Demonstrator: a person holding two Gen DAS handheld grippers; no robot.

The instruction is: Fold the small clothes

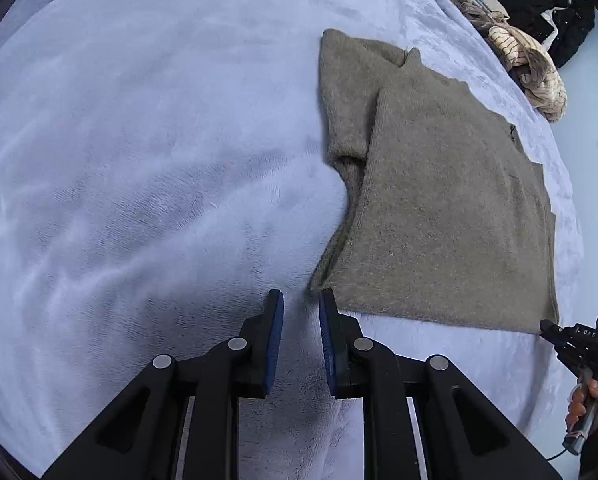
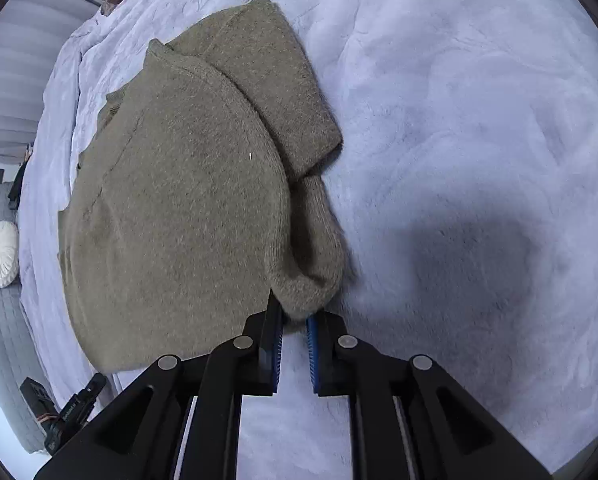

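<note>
The sweater (image 1: 439, 200) lies half-folded on the bed (image 1: 139, 160). Left gripper (image 1: 301, 304) fingers gape empty beside its hem; right gripper (image 2: 295, 316) fingers, slightly parted, straddle its cuff.

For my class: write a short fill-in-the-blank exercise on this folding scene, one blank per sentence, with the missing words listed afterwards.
1. The sweater is coloured ____.
2. It lies on a pale ____ fleece blanket.
3. The right tool has its tips at the sweater's ____ corner.
4. The left tool holds ____.

Missing words: brown; blue; near; nothing
</note>
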